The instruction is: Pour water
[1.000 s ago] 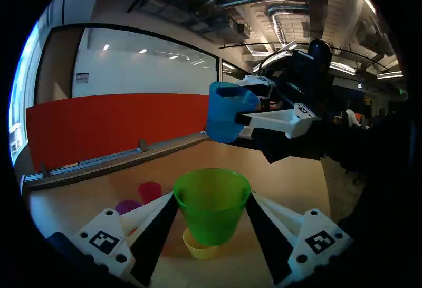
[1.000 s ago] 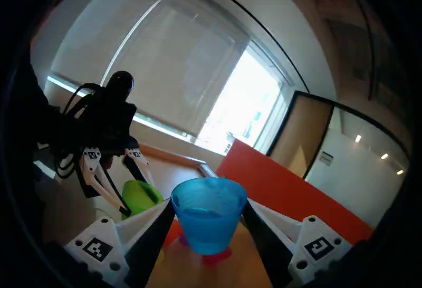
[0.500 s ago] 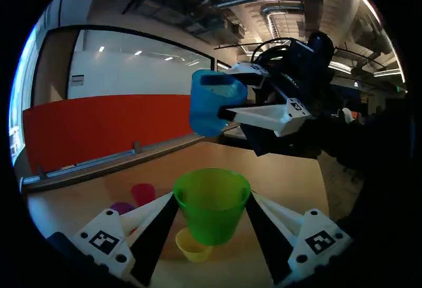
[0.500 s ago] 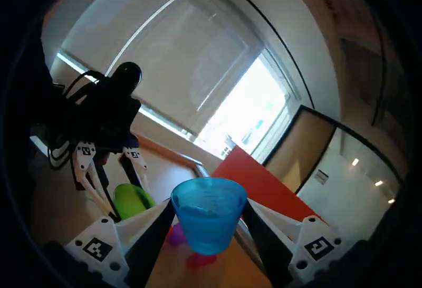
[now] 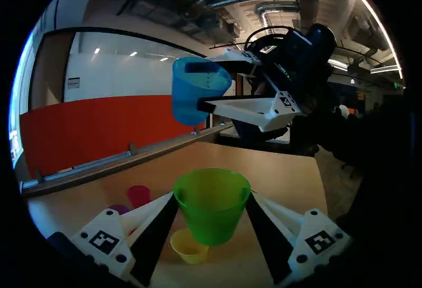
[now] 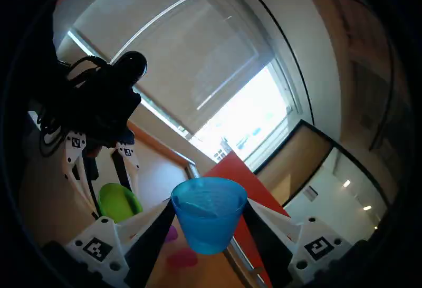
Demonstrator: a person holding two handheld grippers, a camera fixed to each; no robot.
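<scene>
Blue cup (image 5: 198, 95): the right gripper (image 6: 208, 207) is clamping it between both fingers and holding it in the air, well above the table (image 5: 274, 166). In the left gripper view it is sitting at 12 o'clock of the green cup.
Water: it is lying low inside the blue cup, and none is spilling.
Green cup (image 5: 212, 203): the left gripper (image 5: 212, 199) is gripping it from both sides, mouth up and clear of the table.
Why held so: the blue cup is probably being raised to get its lip over the green cup's open mouth, which is waiting upright as the receiver.
Left gripper view is adding: a yellow cup (image 5: 190, 245) at 6 o'clock below the green one, and a pink cup (image 5: 138, 195) and a purple cup (image 5: 118, 210) at 9 o'clock, all standing on the table.
Right gripper view is adding: the slanted water surface inside the blue cup, with the green cup lying lower at 9 o'clock.
</scene>
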